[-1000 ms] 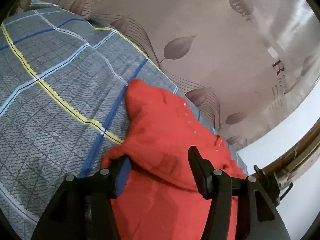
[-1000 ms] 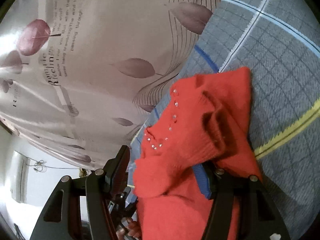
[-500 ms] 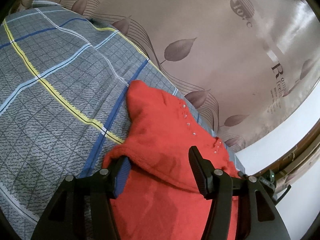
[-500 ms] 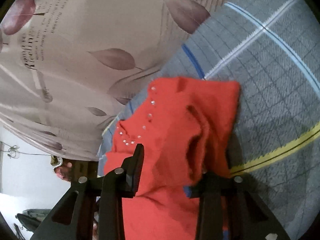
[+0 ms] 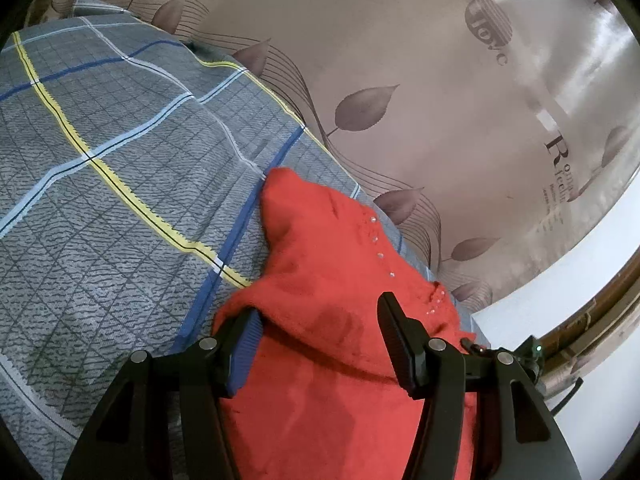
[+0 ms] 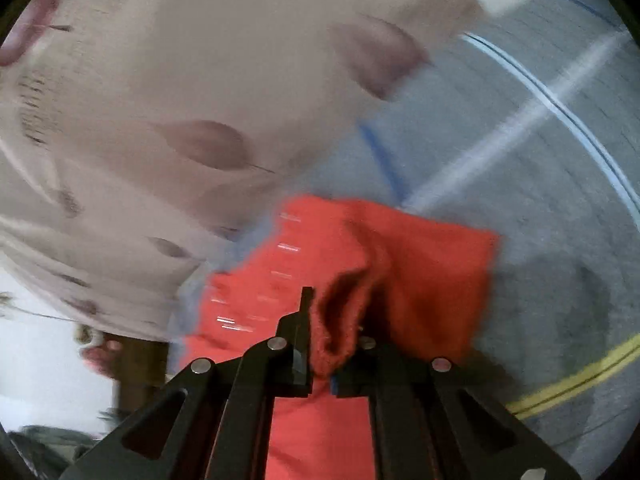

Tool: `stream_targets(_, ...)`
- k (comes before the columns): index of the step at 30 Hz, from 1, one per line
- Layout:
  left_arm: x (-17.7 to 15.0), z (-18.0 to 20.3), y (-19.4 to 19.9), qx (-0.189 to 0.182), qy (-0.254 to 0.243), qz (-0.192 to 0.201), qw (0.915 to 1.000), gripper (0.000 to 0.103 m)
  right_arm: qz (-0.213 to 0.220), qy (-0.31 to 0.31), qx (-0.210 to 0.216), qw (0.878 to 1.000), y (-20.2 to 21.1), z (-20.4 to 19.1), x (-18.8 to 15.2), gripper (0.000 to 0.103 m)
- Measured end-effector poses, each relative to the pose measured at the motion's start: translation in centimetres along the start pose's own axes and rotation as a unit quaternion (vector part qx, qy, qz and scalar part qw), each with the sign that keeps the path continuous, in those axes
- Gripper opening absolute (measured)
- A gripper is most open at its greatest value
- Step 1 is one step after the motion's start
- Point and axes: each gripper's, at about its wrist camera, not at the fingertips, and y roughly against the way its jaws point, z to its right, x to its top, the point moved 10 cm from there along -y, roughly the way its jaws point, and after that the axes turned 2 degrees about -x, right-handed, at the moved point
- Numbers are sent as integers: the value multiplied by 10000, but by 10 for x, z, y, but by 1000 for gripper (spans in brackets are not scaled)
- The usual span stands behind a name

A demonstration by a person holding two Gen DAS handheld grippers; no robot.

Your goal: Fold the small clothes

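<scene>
A red sweater (image 5: 336, 280) is spread on the plaid bedspread (image 5: 100, 200) beside the curtain (image 5: 400, 60). The left tongs (image 5: 316, 340) are held released around its folded edge. A ridge of the knit is clenched by the right tongs (image 6: 320, 344).

The sweater (image 5: 344, 280) was red with small pale beads, the bedsheet (image 5: 120, 184) grey plaid with yellow, blue and white lines, and the curtain (image 5: 420, 60) beige with brown leaf prints.
</scene>
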Motion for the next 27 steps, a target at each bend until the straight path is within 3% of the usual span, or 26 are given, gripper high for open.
stream_targets(1, 0, 0, 0, -12, 4, 6, 10000, 58, 41, -210, 224, 9995, 4, 2, 2, 7)
stream_targets(8, 0, -1, 0, -14, 10, -1, 10000, 58, 175, -305, 224, 9991, 29, 15, 7, 12)
stream_targets(10, 0, -2, 0, -27, 16, -5, 10000, 58, 247, -373, 165, 9989, 35, 18, 8, 12)
stream_targets(12, 0, -1, 0, -20, 10, -11, 10000, 58, 150, -415, -108, 9990, 36, 32, 6, 3)
stream_targets(16, 0, 0, -1, 1, -45, -37, 10000, 60, 74, -271, -260, 9993, 30, 32, 3, 4)
stream_targets(19, -1, 2, -2, -3, -80, -62, 9999, 63, 296, -550, -69, 9980, 51, 33, 6, 17)
stream_targets(21, -3, 8, -1, 35, -244, -160, 9996, 65, 493, -565, 109, 9971, 77, 35, 3, 41)
stream_targets(22, -7, 14, 2, 69, -399, -263, 9988, 65, 553, -414, 180, 9974, 95, 30, -7, 46)
stream_targets(25, -23, 42, 26, -173, -933, -491, 9943, 66, 290, 157, 541, 9980, 134, 8, -57, 57)
stream_targets(27, -44, 62, 54, -377, -1406, -671, 9871, 75, -17, 598, 610, 9963, 163, -1, -108, 70)
